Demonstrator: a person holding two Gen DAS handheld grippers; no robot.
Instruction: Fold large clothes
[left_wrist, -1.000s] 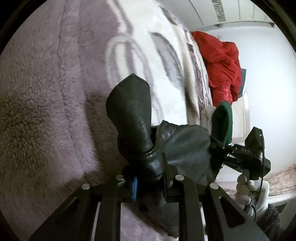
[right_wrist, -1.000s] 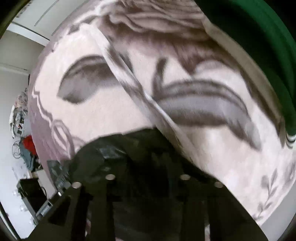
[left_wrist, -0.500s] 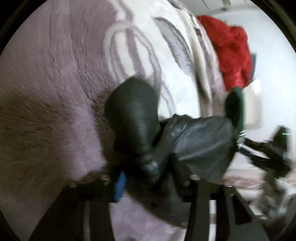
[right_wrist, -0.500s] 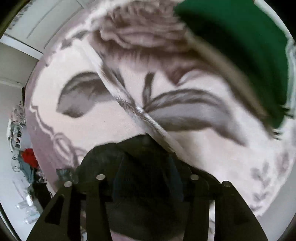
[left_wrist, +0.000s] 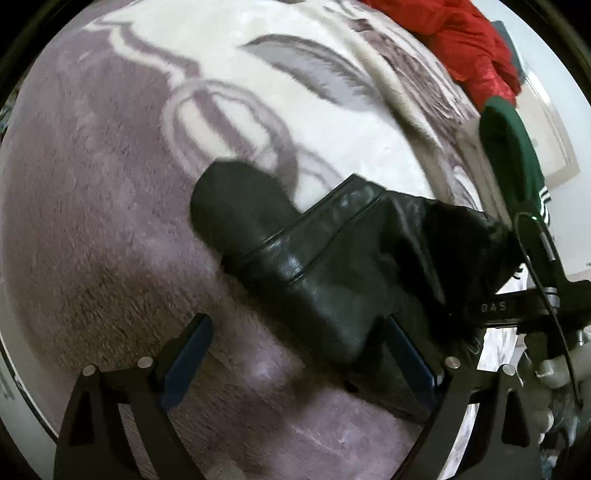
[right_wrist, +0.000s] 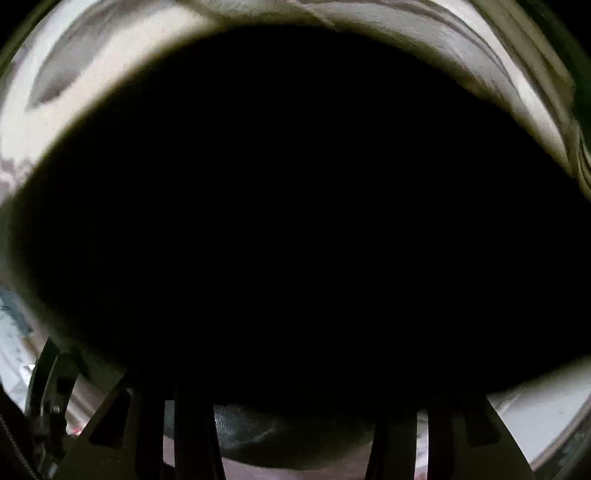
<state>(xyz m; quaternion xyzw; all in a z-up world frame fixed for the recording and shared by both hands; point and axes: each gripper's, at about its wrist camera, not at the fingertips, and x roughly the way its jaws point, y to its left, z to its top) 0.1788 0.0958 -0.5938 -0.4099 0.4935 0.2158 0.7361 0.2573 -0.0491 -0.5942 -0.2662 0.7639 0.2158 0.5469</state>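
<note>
A black leather garment (left_wrist: 325, 266) lies bunched on a mauve and cream fleece blanket (left_wrist: 110, 221). My left gripper (left_wrist: 295, 354) is open, its blue-padded fingers (left_wrist: 188, 354) spread wide on either side of the garment's near edge. In the right wrist view the black leather (right_wrist: 295, 221) fills almost the whole frame, draped right over the camera. My right gripper (right_wrist: 295, 435) has its fingers apart low in the frame, with leather lying between them. The right gripper also shows in the left wrist view (left_wrist: 524, 310), at the garment's far right end.
A red garment (left_wrist: 461, 44) lies at the far end of the blanket. A green garment with white stripes (left_wrist: 513, 155) lies just beyond the black one. A white-gloved hand (left_wrist: 550, 365) holds the right gripper. A white wall stands to the right.
My left gripper has opened and let go of the black leather. The garment has dropped flatter and spread out. The right camera has moved in until leather covers it.
</note>
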